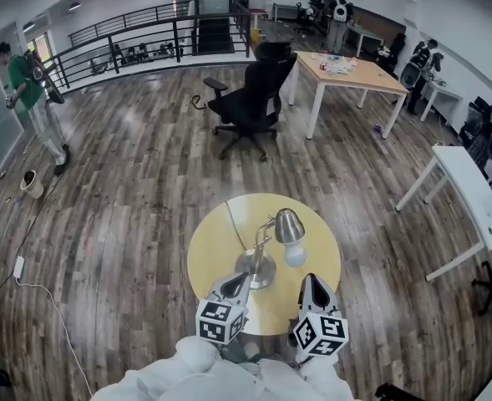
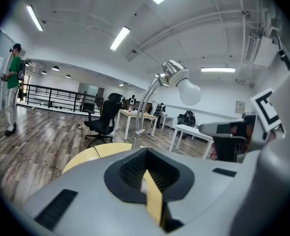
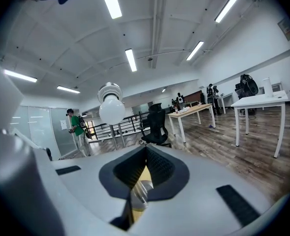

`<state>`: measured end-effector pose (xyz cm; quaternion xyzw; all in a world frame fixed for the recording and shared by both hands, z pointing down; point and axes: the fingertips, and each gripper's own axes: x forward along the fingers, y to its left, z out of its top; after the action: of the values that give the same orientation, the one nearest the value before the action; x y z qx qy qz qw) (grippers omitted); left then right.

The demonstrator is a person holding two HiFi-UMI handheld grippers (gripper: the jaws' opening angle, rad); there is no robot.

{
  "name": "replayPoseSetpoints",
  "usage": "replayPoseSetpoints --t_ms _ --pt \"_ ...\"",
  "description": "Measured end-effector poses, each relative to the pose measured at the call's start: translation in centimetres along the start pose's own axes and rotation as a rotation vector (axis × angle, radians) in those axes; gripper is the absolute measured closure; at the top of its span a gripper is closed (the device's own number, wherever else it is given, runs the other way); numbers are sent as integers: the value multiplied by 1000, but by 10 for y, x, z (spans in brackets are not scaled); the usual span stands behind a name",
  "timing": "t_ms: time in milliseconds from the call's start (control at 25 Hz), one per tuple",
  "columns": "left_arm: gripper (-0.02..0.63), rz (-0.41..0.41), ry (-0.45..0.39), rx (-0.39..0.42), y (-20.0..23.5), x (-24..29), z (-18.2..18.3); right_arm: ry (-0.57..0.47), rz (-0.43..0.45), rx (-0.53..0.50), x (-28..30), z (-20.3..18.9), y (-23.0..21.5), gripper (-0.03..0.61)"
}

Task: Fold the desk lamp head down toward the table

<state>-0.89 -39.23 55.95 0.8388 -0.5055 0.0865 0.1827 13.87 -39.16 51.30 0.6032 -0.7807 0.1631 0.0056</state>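
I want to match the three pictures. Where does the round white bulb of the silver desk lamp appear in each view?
Head view: the round white bulb is below centre, over the round yellow table.
Left gripper view: the bulb is right of centre, in the upper half.
Right gripper view: the bulb is left of centre, at mid height.
Shared landmark: the black office chair, farther away than the bulb in all three.

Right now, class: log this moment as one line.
left tool: shut, empty | right tool: shut, empty | lamp head: raised, not folded
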Motion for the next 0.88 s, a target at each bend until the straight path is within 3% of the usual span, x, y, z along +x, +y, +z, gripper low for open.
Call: replayPoseSetpoints --t_ms 160,240,400,440,480,520,680,800,880 --pt "615 3 55 123 22 28 -13 -24 -20 7 5 13 0 565" --pt "550 -30 102 176 29 45 -22 -50 -18 37 4 22 -4 565" --pt "494 -89 145 274 38 79 -24 -66 122 75 -2 60 7 548" --pt "492 -104 152 301 39 88 -23 -54 179 60 -2 74 16 475" --pt "492 -123 161 326 39 97 -23 -42 233 28 -1 88 27 417" --pt "492 -143 171 345 38 104 -24 -32 278 -20 0 103 38 400" --pt "492 -187 174 367 34 121 -27 33 389 -254 15 147 81 385" --pt "492 -221 171 365 36 125 -27 169 466 -369 36 154 107 382" --pt "492 -237 178 359 36 126 -24 288 471 -456 53 150 112 382"
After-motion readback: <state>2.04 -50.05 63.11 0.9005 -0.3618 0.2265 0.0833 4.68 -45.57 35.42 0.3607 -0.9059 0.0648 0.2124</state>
